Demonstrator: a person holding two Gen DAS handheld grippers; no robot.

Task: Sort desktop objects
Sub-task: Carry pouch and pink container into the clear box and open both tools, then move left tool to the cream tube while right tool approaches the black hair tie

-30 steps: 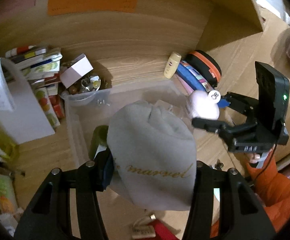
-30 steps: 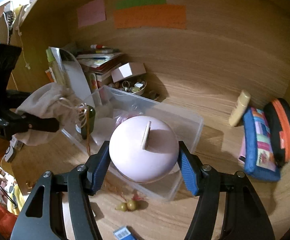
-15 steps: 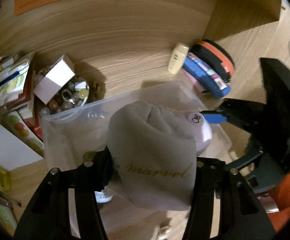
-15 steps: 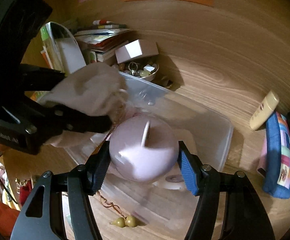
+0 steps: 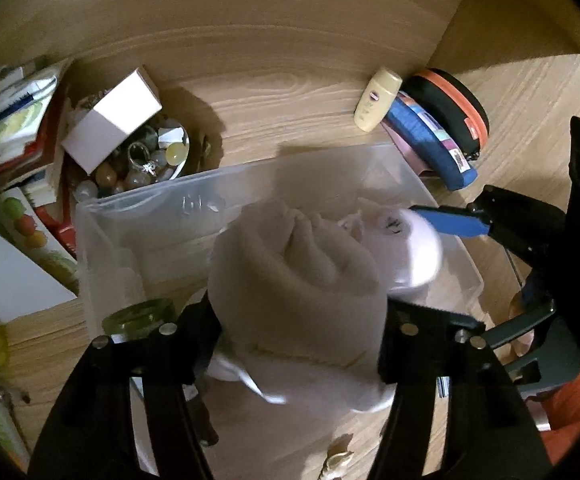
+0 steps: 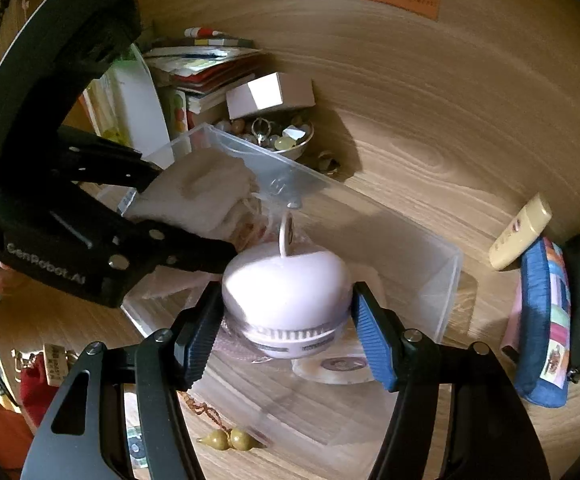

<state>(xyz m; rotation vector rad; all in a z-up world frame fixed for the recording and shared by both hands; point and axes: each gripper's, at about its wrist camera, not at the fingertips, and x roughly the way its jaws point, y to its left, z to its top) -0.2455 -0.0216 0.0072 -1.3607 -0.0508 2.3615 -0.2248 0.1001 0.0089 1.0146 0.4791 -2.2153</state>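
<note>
Your left gripper is opening around the soft, light cloth pouch over the clear bin mid-desk; your right gripper clamps the smooth, slippery pink dome by its sides

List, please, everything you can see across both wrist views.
Clear bin: one, transparent, desk centre.
Cloth pouch: one, beige, over the bin.
Domed gadget: one, pale pink, over the bin.
Glass bottle: one, green, at the bin's near-left corner.
Bead bowl: one, mixed colours, behind the bin.
Small box: one, white, on the bowl.
Tube: one, cream, right of bin.
Pencil case: one, blue, far right.
Zip case: one, black-orange, beside it.
Books: stack, mixed, left.
Left gripper: one, black, jaws opening, pouch between.
Right gripper: one, black, shut on gadget.
</note>
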